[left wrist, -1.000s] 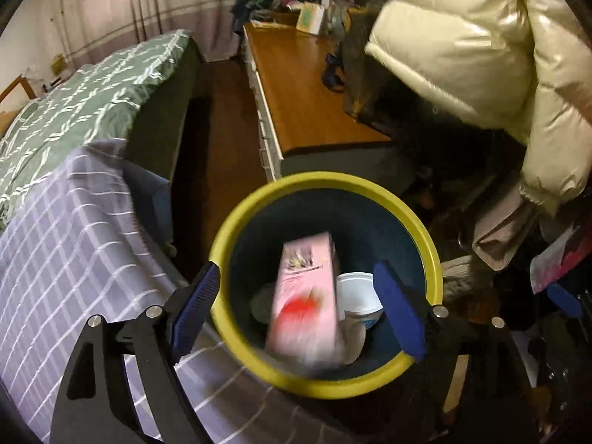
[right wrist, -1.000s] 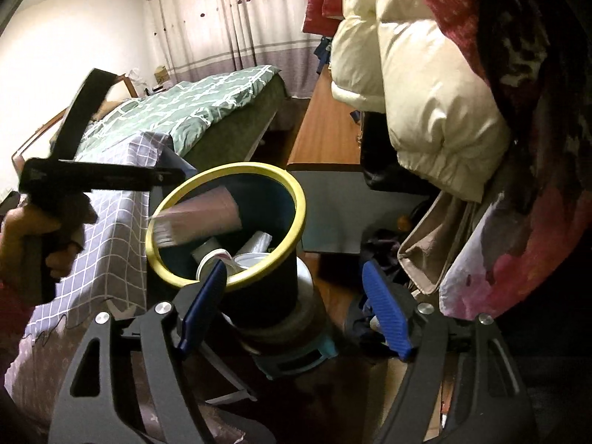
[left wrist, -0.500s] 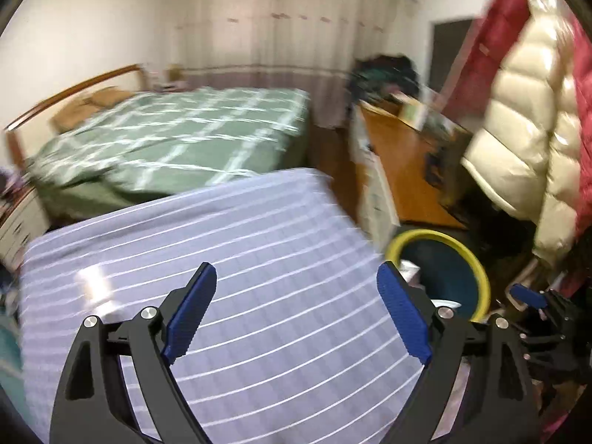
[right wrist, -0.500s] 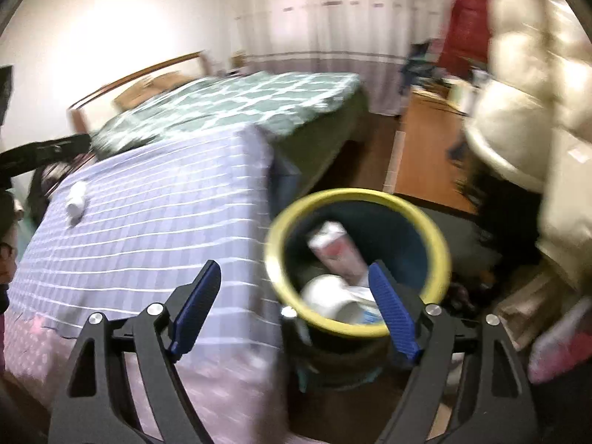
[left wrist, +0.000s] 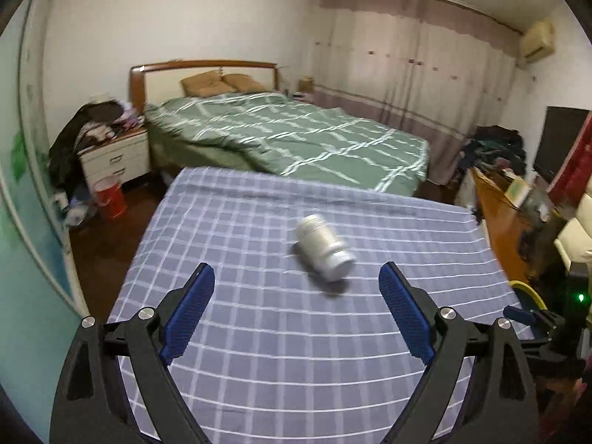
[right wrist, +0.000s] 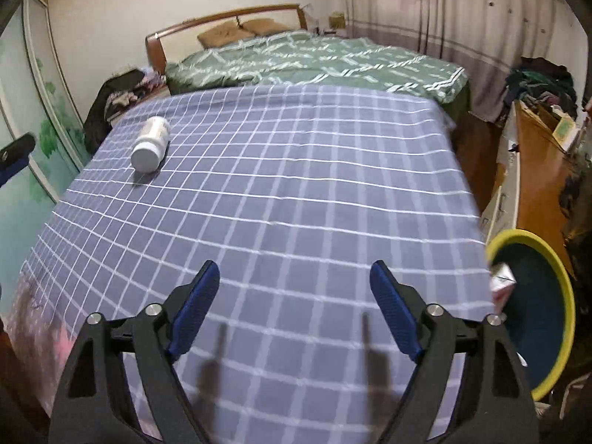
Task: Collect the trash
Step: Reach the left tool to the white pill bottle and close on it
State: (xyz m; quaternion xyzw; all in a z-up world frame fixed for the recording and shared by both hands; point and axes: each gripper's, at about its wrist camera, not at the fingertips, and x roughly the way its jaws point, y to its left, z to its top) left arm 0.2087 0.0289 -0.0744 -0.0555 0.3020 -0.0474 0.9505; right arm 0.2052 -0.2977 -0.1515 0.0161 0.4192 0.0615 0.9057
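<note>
A white plastic bottle (left wrist: 323,249) lies on its side on the purple checked tablecloth (left wrist: 259,333). My left gripper (left wrist: 296,309) is open and empty, just short of the bottle, which sits between and beyond its fingers. In the right wrist view the bottle (right wrist: 151,143) lies far left on the cloth (right wrist: 296,203). My right gripper (right wrist: 294,309) is open and empty over the cloth's near part. The yellow-rimmed trash bin (right wrist: 547,259) stands at the table's right edge with a pink carton (right wrist: 501,286) inside.
A bed with a green quilt (left wrist: 296,140) lies beyond the table. A white nightstand (left wrist: 114,155) and a red bucket (left wrist: 109,198) stand at the left. A wooden desk (right wrist: 540,185) with clutter runs along the right. The bin's rim (left wrist: 529,294) shows at the right.
Both grippers have swung away from the bin to face the table. The pink carton that dropped from my left gripper now rests in the bin. The white bottle has come into view.
</note>
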